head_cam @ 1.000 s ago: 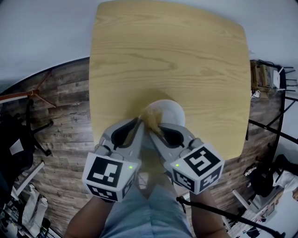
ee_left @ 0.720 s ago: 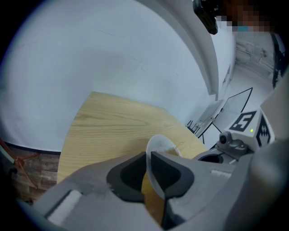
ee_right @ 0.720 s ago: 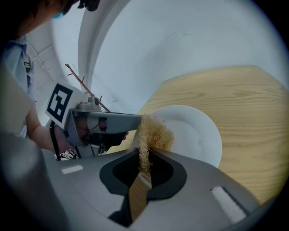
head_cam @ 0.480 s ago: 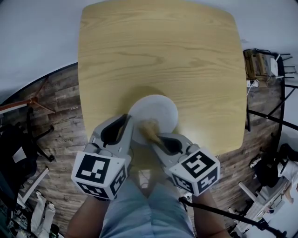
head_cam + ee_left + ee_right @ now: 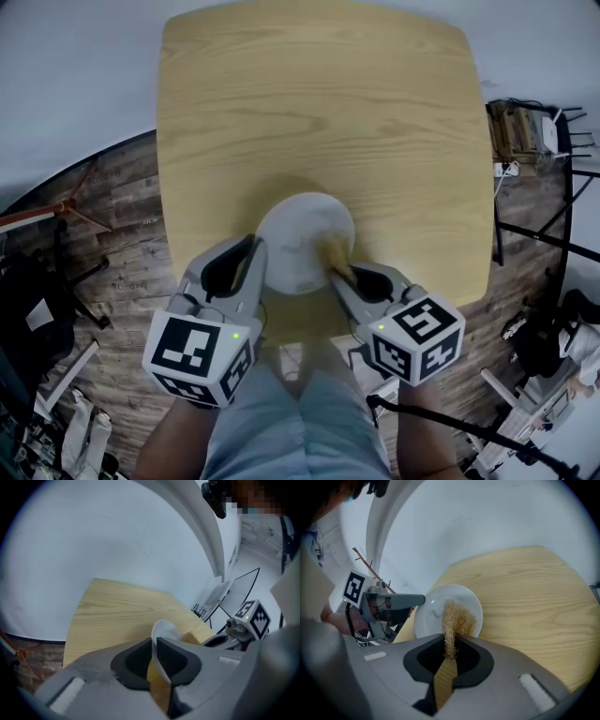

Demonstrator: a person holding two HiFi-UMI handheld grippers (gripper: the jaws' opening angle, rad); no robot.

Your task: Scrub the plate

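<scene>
Plate: white round plate (image 5: 298, 234) lies near the near edge of the light wooden table w/ rounded corners (image 5: 319, 112). Can't tell if it sits fully flat or is raised a bit on one side.
Left gripper: left gripper (image 5: 153, 642) has its jaws clenched on the plate's rim, at the plate's left side in the head view. The rim runs edge-on between the two dark pads.
Right gripper: right gripper (image 5: 450, 641) grasps a tan fibrous scrub pad (image 5: 457, 617). Jaws pinched on the pad's lower end; the rest sticks out fwd past the tips.
Scrub pad: free end touches the plate's upper face, towards its right side in the head view, just inside the rim.
Grippers vs each other: side by side at the near table edge, plate between their tips; marker cubes point back towards the person.
Table: bare wood apart from the plate.
Surroundings: dark wood-plank floor (image 5: 122, 216) left & right of the table; person's legs in pale trousers (image 5: 281, 422) below the grippers.
</scene>
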